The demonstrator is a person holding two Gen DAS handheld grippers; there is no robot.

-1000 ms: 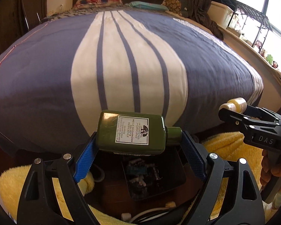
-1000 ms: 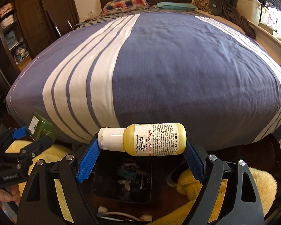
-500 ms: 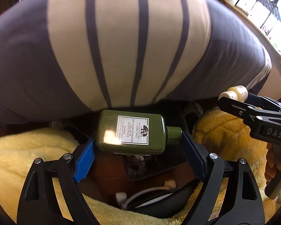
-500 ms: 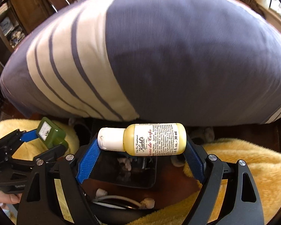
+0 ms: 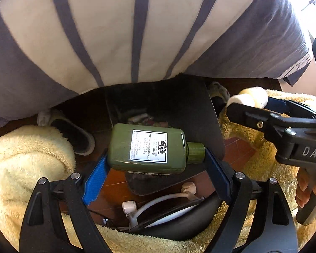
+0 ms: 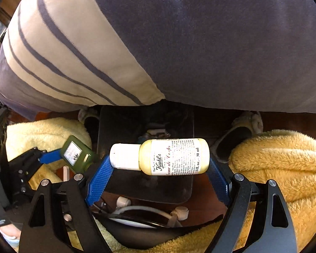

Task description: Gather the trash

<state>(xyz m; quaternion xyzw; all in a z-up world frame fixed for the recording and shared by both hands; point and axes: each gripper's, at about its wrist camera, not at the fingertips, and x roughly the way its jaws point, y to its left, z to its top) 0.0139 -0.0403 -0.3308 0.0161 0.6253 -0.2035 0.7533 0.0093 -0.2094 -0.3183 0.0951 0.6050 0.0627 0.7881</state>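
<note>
Green bottle is lying crosswise between the blue pads of the left gripper, base against the left pad, cap against the right one; the jaws are closing snugly on it end to end, label facing the camera. Yellow bottle is sitting the same way in the right gripper, white cap toward the left pad, base against the right pad, jaws pinching its two ends.

Nearest to both claws, just under the fingers, a dark curved object with a white cable and plugs is lying on the wood floor. Fluffy yellow fabric is bulging up on either side of each claw and wrapping round beneath.

Directly below and just beyond the held bottles, a black bin is standing open-topped, with bits of rubbish showing inside. Both bottles are hanging over it, not touching it as far as I can tell. A slipper is resting left of the bin, another right of it.

From the left claw's view, the right gripper is reaching in from the right at about the same height, a hand gripping its handle. From the right claw's view, the left gripper is coming in from the left.

Farthest out, the striped bedspread is overhanging the bin's far edge and filling everything ahead.
</note>
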